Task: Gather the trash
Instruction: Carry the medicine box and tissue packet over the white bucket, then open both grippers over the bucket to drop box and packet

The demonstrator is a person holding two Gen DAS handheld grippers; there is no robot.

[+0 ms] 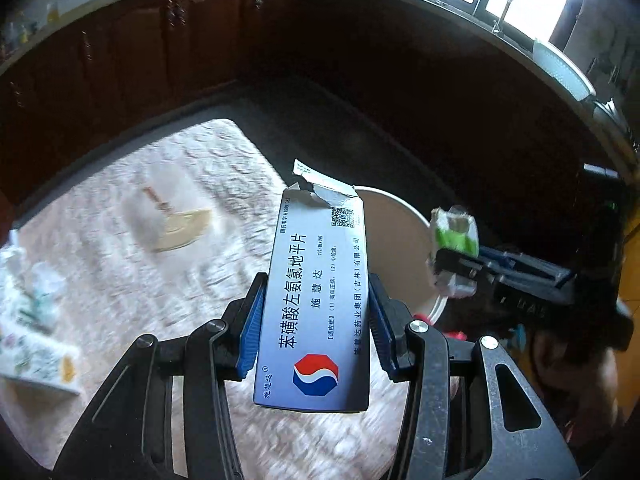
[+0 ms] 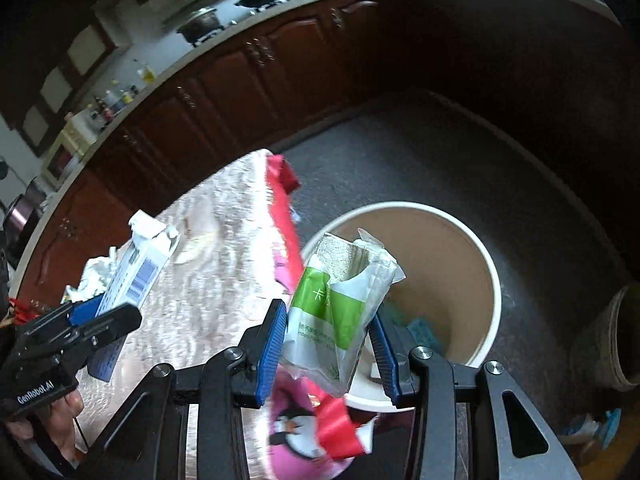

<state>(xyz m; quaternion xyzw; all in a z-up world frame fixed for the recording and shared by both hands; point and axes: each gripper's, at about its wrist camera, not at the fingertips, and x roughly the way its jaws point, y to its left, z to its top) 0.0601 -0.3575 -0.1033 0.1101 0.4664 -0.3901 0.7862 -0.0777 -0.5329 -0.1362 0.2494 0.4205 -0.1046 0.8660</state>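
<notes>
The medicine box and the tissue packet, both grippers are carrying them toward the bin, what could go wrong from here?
1. The left gripper clamps the medicine box near its lower half; let go early, the box could land on the table instead of in the bin.
2. The right gripper pinches a soft, crumpled tissue packet, which might slip out.
3. Both grippers converge on the bin and might collide.

Both wrist views look steeply down along their own fingers, close above the table's (image 1: 120, 208) right edge. The 2 views share the white bin (image 2: 472, 240), floor and dark cabinets (image 1: 132, 40).
</notes>
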